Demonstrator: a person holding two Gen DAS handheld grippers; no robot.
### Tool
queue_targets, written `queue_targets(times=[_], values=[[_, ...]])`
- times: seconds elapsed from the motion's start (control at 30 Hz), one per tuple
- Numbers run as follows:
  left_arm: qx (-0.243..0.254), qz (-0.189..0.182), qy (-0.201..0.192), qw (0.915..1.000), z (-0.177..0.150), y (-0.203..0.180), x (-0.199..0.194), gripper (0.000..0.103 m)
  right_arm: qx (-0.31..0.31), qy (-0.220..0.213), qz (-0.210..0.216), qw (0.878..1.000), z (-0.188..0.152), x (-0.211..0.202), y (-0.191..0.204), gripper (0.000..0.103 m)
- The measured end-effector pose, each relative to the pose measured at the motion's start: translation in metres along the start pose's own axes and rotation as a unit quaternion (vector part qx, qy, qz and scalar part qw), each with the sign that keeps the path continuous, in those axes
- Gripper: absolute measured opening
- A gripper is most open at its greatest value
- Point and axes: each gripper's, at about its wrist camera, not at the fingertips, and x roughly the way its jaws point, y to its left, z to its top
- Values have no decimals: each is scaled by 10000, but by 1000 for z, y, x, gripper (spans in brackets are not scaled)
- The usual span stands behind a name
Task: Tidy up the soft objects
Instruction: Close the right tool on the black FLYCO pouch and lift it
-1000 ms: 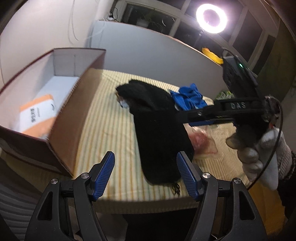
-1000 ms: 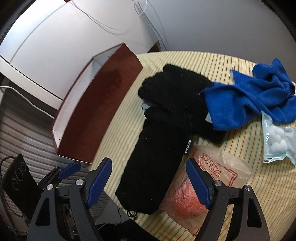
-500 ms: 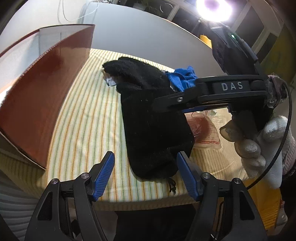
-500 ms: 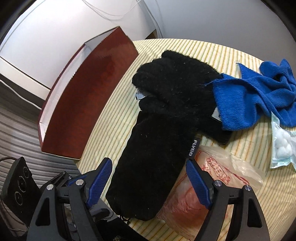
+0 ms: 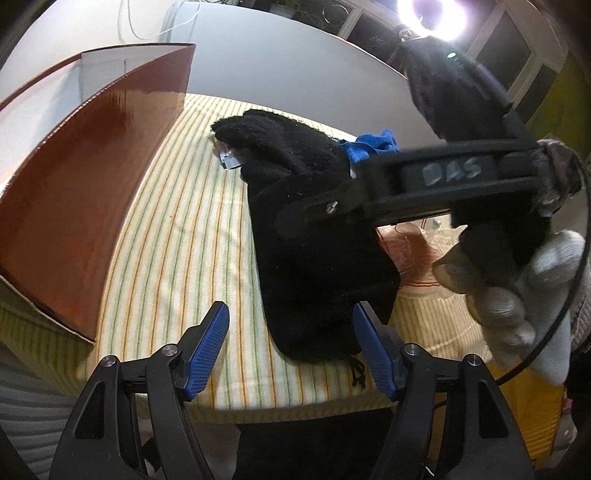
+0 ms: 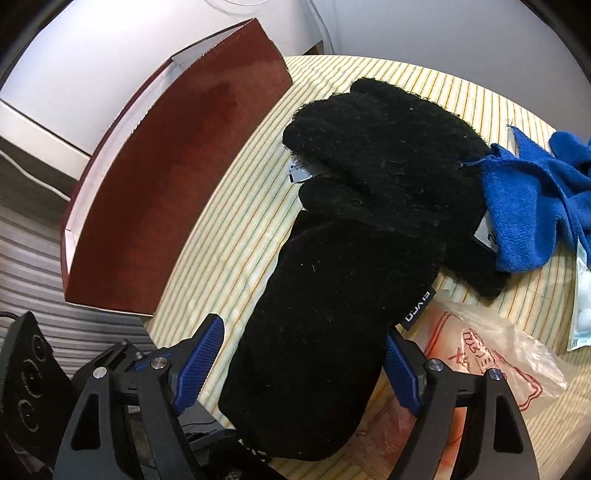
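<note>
black pouch [image 6: 332, 314] lying lengthwise on the striped cloth [image 6: 236, 236], its near end at the cloth's edge. right gripper [image 6: 303, 358] straddles that near end, jaws wide apart, pads not pressing. left gripper [image 5: 291, 343] just beside the pouch's near end, jaws open and empty. black gloves [image 6: 388, 147] touch the pouch's far end; blue towel [image 6: 528, 206] beyond them; red box [image 6: 166, 199] beside the pouch.

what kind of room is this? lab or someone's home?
Probably a home room rigged for filming, though I can't be sure. A striped tablecloth covers the table, household soft goods like a black knit glove lie on it, and a ring light stands by dark windows.
</note>
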Motion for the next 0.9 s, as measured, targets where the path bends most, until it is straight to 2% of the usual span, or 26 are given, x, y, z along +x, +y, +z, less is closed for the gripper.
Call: queue_targets(times=[0.33,0.47,0.63,0.7,0.83,0.9], values=[[-96,-222,-161,9996,8,-2,-17,69,23,-218,604,9979,-2,-29,9,79],[-17,-161,-143,9998,11,-5,-13,69,25,-173,693,9974,2,-22,12,79],[81,-154,21,9998,9,-9,3,69,28,-76,408,9991,0,-12,8,78],[58,-111,52,9999,9,-8,8,69,53,-30,315,9995,-1,-10,2,75],[6,-39,107,9999,12,-5,16,69,67,-61,-81,9999,-3,-14,-12,72],[30,-13,120,9999,13,-6,19,73,78,-45,-188,9998,-3,-15,-18,55]])
